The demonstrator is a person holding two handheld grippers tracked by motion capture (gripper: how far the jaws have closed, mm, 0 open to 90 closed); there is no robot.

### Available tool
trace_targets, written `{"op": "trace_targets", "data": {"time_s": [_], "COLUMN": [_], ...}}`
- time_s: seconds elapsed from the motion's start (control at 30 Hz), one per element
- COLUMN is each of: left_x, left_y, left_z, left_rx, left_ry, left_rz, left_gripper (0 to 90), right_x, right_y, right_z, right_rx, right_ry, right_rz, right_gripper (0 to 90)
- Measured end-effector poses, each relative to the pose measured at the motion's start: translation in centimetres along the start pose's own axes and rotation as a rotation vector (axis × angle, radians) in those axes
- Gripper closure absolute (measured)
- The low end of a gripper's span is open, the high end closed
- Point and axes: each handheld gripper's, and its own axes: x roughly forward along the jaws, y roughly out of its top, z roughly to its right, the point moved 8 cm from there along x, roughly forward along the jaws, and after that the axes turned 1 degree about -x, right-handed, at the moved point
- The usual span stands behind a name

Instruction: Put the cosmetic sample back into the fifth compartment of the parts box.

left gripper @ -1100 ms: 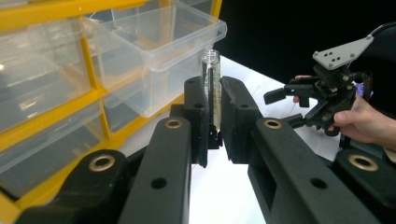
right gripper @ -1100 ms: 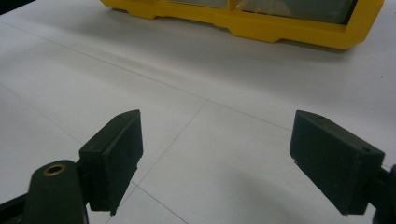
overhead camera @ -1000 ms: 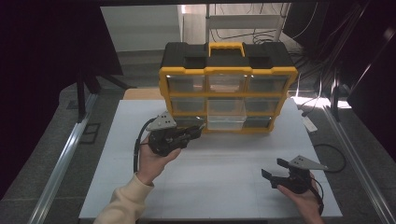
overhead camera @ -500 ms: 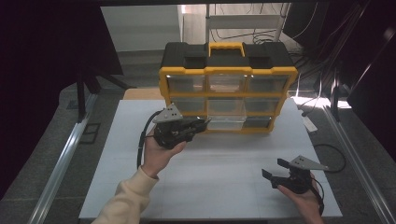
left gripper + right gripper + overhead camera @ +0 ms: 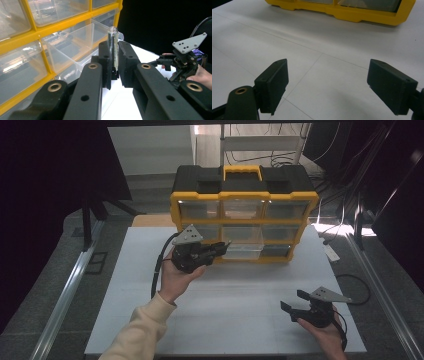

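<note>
From the high view, the left tool [image 5: 216, 251] has travelled forward and up over the last second, from the open middle of the white bench [image 5: 235, 295] to the front of the yellow organizer [image 5: 245, 222], where its tip now sits at the pulled-out clear drawer [image 5: 245, 251] in the bottom row; the right tool [image 5: 297, 302] has stayed put near the bench's right front corner, held low in the person's hand. In the left gripper view, the left tool [image 5: 113, 60] is clamped on a small clear glass vial [image 5: 113, 48], which stands upright between the jaws with its open mouth above them, just beside the open drawer [image 5: 75, 47] and not yet over it as far as I can tell. That reads as a delivery nearly lined up: the vial likely goes into that drawer, with a short carry and a release left. The other hand and its tool show farther off at the right. In the right gripper view, the right tool [image 5: 327, 85] has its jaws wide apart and empty over bare bench [image 5: 317, 37], with the organizer's yellow base [image 5: 352, 13] well ahead.
</note>
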Motion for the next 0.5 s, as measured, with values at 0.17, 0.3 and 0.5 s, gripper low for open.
{"op": "trace_targets", "data": {"time_s": [0.17,0.3,0.5], "left_x": [0.3,0.7,1.7], "left_y": [0.4,1.1,1.4], "left_z": [-0.2,-0.4,-0.7], "left_rx": [-0.001,-0.007,-0.006], "left_ry": [0.003,0.005,0.01], "left_rz": [0.004,0.015,0.01], "left_gripper": [80.8,80.8,80.8], "right_x": [0.0,0.0,0.0], "right_y": [0.0,0.0,0.0], "right_z": [0.0,0.0,-0.1], "right_rx": [0.0,-0.002,-0.004], "right_ry": [0.001,0.002,0.002], "right_rz": [0.001,0.0,0.0], "right_gripper": [17.6,17.7,17.7]}}
